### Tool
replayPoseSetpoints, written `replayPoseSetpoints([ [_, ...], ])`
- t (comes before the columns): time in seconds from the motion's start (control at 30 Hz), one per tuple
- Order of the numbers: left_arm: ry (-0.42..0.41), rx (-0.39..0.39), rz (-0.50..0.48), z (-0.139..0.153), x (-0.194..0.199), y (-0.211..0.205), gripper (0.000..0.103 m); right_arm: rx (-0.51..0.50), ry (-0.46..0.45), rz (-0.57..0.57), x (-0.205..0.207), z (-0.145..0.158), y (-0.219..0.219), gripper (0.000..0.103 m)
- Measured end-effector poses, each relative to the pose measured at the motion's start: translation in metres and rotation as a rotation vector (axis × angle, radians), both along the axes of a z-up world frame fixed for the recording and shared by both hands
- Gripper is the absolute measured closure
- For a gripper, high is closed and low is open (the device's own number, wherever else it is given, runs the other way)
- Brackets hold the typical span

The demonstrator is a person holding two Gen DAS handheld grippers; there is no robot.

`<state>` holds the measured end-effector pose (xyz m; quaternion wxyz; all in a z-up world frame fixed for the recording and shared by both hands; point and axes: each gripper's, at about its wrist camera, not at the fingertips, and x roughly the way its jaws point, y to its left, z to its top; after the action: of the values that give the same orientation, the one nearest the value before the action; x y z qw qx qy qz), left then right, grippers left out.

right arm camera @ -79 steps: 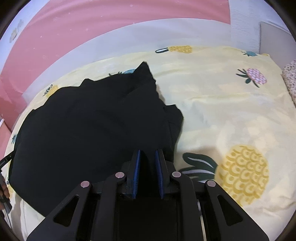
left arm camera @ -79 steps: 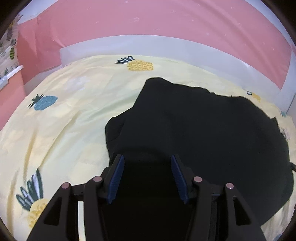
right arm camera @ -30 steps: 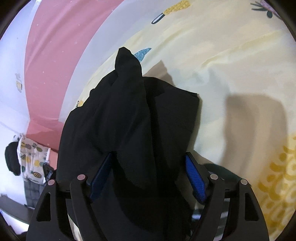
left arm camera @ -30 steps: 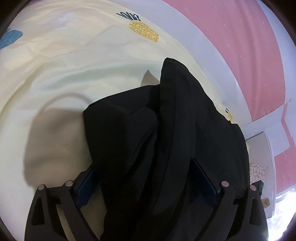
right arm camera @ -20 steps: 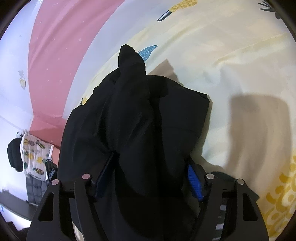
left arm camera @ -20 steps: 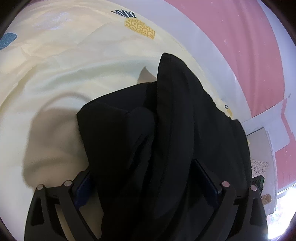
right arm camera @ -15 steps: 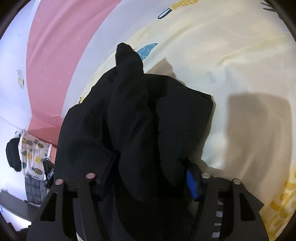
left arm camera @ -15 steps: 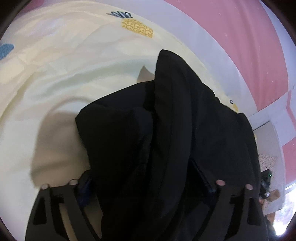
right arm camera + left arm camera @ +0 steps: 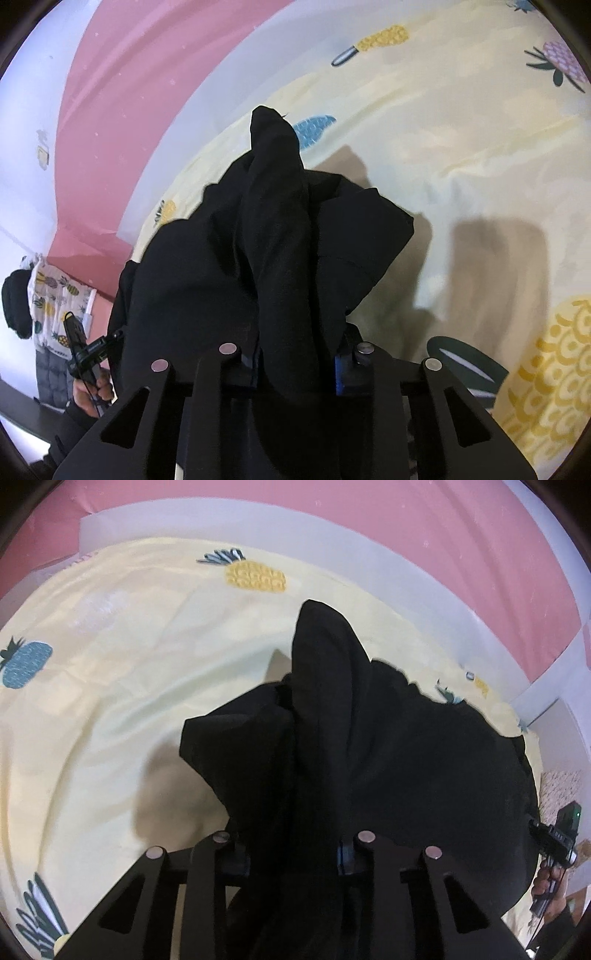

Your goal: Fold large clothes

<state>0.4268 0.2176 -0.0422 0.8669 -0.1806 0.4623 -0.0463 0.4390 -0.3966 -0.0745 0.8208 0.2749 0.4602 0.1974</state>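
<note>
**Ana:** Two grippers, one black garment (image 9: 388, 760). The left gripper (image 9: 293, 853) has just been closing, and its pads now clench a thick bunch of the cloth; the right gripper (image 9: 295, 363) has closed likewise and pinches its own bunch between the blue pads.

**Ben:** Where is the garment, relative to the pineapple-print bedsheet (image 9: 110, 672)?

**Ana:** On top of it, partly raised. The pinched ends hang off the sheet, and the far part trails down onto it, towards the white band by the pink wall (image 9: 369, 524).

**Ben:** Why hold it at two points?

**Ana:** My judgement: gripping one edge at both ends lets the cloth hang, so that the edge can be carried over for a fold.

**Ben:** And its direction?

**Ana:** In each wrist view a ridge of cloth runs from the jaws away to a peak. The long axis seems to span from one gripper to the other, though the bunching hides the true outline.
</note>
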Motion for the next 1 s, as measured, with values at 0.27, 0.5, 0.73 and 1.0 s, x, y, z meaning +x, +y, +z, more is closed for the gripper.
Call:
replayPoseSetpoints([
  [0.27, -0.051, -0.014, 0.012, 0.048, -0.024, 0.006, 0.074, -0.005, -0.021, 0.02, -0.022, 0.035, 0.0, 0.077],
  [0.5, -0.077, -0.033, 0.005, 0.082, -0.083, 0.011, 0.074, -0.001, -0.058, 0.043, -0.072, 0.07, 0.004, 0.077],
  [0.73, -0.073, -0.064, -0.001, 0.084, -0.154, 0.009, 0.074, 0.012, -0.053, 0.037, -0.137, 0.075, -0.003, 0.077],
  [1.0, -0.02, -0.057, -0.035, 0.039, -0.211, -0.007, 0.073, 0.018, 0.048, 0.01, -0.184, 0.027, -0.019, 0.076],
])
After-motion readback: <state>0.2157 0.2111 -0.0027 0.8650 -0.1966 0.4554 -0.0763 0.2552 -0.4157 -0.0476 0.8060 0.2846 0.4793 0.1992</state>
